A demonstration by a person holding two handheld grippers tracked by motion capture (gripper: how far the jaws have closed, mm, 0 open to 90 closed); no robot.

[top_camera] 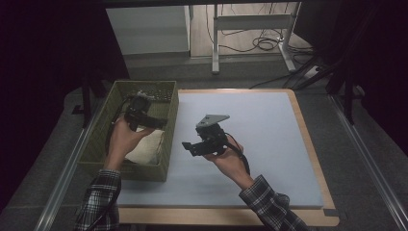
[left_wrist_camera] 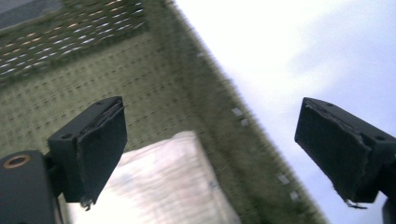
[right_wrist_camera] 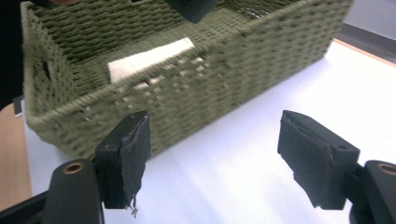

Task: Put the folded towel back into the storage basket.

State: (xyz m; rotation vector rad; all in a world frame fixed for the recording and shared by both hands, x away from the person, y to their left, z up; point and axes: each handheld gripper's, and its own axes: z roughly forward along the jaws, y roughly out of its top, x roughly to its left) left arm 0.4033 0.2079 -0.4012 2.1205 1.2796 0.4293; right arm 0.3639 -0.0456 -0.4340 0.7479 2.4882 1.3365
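A folded white cloth (top_camera: 146, 147) is seen lying inside the green woven basket (top_camera: 169, 126), against its near wall. The left gripper (left_wrist_camera: 212, 154) is held over the basket, its fingers (left_wrist_camera: 100, 149) spread wide and empty. The right gripper (right_wrist_camera: 215, 158) is held beside the basket over the desk (top_camera: 269, 144), fingers parted, nothing between them. The placing is judged done; only withdrawal seems left.

One woven green basket (top_camera: 168, 126) on one bench (top_camera: 269, 144). One folded white cloth (top_camera: 146, 144) inside the basket. Two grippers: left gripper (top_camera: 144, 120) over the basket, right gripper (top_camera: 199, 144) over the bench. Two plaid sleeves (top_camera: 267, 202).
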